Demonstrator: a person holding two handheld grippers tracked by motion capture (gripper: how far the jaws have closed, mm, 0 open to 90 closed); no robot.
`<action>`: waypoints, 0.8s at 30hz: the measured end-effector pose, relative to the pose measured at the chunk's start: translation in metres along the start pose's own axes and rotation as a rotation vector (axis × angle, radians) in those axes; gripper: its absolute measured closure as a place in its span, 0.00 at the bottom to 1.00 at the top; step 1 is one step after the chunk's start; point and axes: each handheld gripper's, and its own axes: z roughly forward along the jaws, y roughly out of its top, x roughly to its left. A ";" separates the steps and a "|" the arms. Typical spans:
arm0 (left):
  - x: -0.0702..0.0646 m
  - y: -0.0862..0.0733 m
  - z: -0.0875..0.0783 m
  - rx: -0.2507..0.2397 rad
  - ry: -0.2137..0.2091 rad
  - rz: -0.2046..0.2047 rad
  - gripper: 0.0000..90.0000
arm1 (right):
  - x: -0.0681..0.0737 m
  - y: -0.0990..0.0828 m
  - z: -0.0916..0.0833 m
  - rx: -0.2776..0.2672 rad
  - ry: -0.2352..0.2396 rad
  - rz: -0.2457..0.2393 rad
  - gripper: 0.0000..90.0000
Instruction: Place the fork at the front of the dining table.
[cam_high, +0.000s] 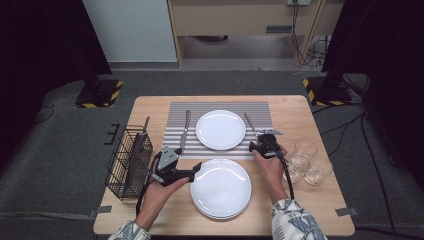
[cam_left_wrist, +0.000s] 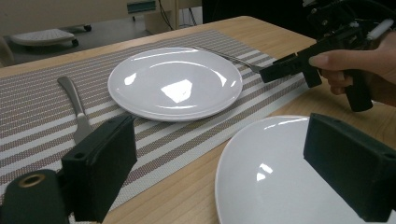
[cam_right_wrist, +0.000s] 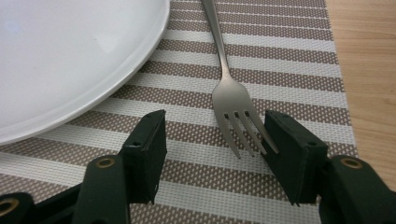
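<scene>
I am bringing my right gripper (cam_right_wrist: 212, 154) down over the tines of the slim steel fork (cam_right_wrist: 229, 88), which is lying flat on the striped beige-and-white woven placemat (cam_right_wrist: 280, 56), just beside the round white ceramic plate (cam_right_wrist: 65, 56) at the far side; the tines are pointing toward me and the handle is running away. My jaws are standing about half open with the tines between them; the outer tine is lying very near the right pad, perhaps touching it, the left pad is still apart, so nothing is gripped. My left gripper (cam_left_wrist: 233, 172) is hanging wide open and empty over the edge of the nearer white plate (cam_left_wrist: 261, 177). I am judging that the step in hand is the grasping of the fork; the next move is calling for me to centre the tines and close until both pads are pressing, then lift level, because the thin metal is lying flat and may slip.
</scene>
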 end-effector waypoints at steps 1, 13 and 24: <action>0.000 0.000 0.000 0.000 0.000 0.001 0.10 | 0.001 0.000 -0.001 0.001 0.004 0.001 0.46; 0.000 0.000 0.000 0.002 0.006 0.004 0.10 | 0.003 -0.008 -0.007 -0.003 0.026 0.007 0.50; -0.002 0.000 0.000 0.002 0.004 0.008 0.10 | 0.010 -0.011 -0.009 -0.006 0.040 -0.014 0.56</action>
